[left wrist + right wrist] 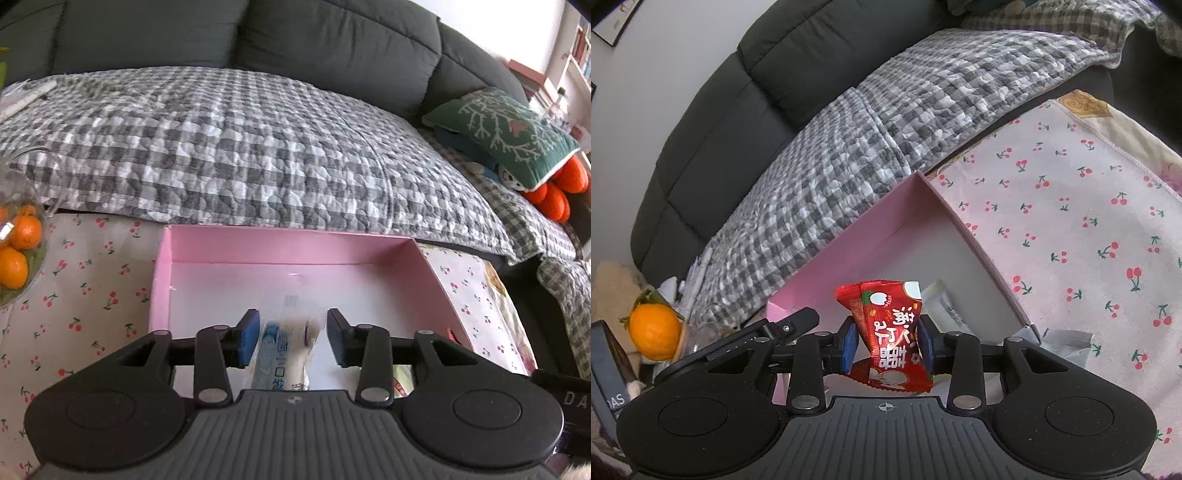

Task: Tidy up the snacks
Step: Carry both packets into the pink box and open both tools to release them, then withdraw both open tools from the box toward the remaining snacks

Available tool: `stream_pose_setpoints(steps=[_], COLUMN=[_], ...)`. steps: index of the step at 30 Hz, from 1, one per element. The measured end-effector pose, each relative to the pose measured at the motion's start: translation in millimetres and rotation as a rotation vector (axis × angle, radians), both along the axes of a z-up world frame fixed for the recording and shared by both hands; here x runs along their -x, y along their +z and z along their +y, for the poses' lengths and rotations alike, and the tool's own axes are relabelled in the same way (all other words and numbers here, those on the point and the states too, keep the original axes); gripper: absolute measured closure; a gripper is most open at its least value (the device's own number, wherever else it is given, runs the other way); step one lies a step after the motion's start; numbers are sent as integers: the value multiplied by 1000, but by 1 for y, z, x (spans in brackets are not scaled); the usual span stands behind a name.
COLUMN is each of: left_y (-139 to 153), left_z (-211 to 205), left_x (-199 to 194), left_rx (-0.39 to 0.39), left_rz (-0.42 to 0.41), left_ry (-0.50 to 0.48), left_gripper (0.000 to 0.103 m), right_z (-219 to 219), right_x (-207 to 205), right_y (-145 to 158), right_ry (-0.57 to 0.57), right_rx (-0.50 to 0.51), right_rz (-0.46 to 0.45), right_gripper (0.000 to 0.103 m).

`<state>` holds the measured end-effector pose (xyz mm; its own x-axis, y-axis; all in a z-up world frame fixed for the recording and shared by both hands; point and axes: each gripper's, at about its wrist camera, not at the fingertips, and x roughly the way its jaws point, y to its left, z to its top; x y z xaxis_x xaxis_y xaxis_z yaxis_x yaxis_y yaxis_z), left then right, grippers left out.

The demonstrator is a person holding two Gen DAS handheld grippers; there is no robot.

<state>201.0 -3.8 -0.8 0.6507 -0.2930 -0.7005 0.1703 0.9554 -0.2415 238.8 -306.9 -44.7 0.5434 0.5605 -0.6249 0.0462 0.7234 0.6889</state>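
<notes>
A pink box (424, 273) with a white floor lies on a cherry-print cloth. My left gripper (291, 341) is open over the box's near part. A white and blue snack packet (282, 360) lies between its fingers, apart from both pads. In the right wrist view my right gripper (886, 345) is shut on a red snack packet (886, 332) and holds it over the pink box (979, 240). A white packet (945, 301) lies in the box behind it. The left gripper's body (746, 339) shows at the left.
A glass bowl of oranges (16, 251) stands at the table's left. A dark sofa with a checked quilt (240, 147) runs behind the table, with a green cushion (506, 129) at the right. A white wrapper (1067, 343) lies on the cherry-print cloth (1089, 221) beside the box.
</notes>
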Motion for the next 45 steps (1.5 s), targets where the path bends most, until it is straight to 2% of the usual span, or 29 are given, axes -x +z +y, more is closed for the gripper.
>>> stream_pose_setpoints(steps=[3, 7, 9, 13, 18, 28, 34, 45], left_y=[2, 6, 8, 12, 15, 19, 20, 16], left_z=[2, 4, 5, 4, 8, 14, 18, 35], left_x=[2, 7, 11, 20, 32, 62, 84, 121], left_rx=[-10, -31, -44, -71, -89, -124, -154, -180], left_rz=[-6, -12, -16, -24, -21, -40, -44, -52], left_ry=[3, 4, 1, -13, -21, -21, -32, -22], left_gripper=[51, 41, 37, 29, 24, 7, 3, 1], right_z=[-1, 0, 0, 0, -2, -4, -1, 5], right_x=[2, 4, 6, 11, 17, 35, 50, 73], right_y=[4, 10, 12, 17, 22, 34, 41, 50], right_ry=[-4, 7, 7, 17, 34, 90, 138, 196], right_rx=[1, 9, 13, 29, 58, 114, 165, 230], right_rz=[-13, -31, -38, -43, -54, -83, -111, -131], right_gripper=[50, 43, 34, 29, 21, 17, 16, 15])
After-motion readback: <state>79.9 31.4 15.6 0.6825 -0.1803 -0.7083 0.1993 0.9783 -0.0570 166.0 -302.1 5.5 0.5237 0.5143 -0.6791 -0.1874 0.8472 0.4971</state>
